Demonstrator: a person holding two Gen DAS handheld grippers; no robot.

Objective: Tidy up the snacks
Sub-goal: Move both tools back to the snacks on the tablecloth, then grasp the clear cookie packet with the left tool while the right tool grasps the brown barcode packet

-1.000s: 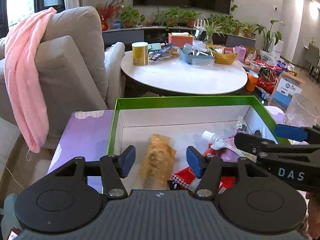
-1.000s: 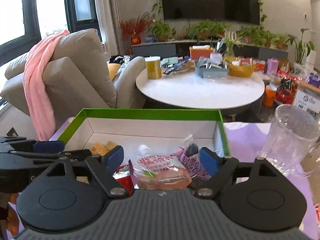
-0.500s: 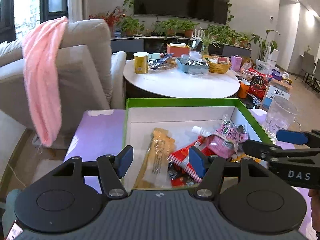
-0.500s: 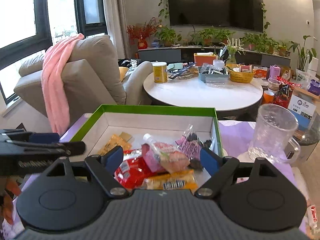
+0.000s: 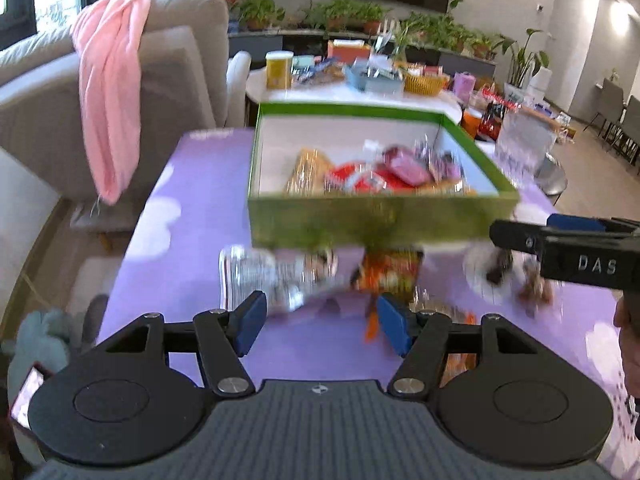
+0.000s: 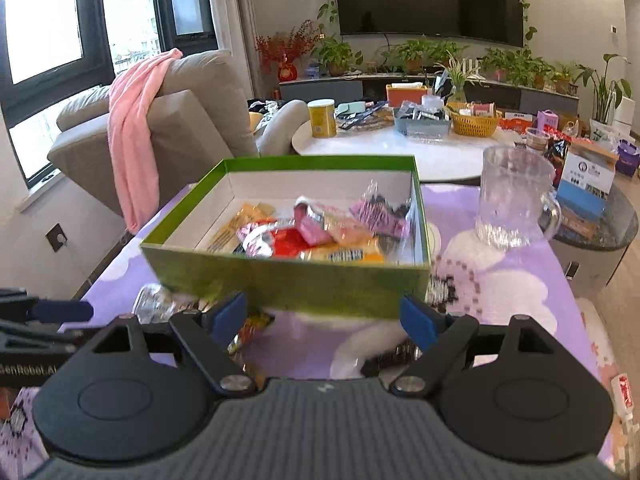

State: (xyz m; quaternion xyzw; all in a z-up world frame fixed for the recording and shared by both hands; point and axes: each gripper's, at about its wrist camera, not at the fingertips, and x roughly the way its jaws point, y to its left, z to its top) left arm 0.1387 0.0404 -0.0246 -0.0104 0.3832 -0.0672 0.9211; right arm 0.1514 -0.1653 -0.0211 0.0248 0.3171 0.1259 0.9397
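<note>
Right wrist view: the purple table (image 6: 500,280) carries a green box (image 6: 288,280) at its middle, holding mixed snack packets (image 6: 320,236). A clear glass mug (image 6: 514,200) stands to the box's right. The right gripper (image 6: 324,316) sits just near of the box, jaws wide apart and empty. At the left, the left gripper (image 5: 318,322) is likewise spread with nothing held, over loose packets (image 5: 276,276) on the near table. "DAS" reads on the right gripper's side.
</note>
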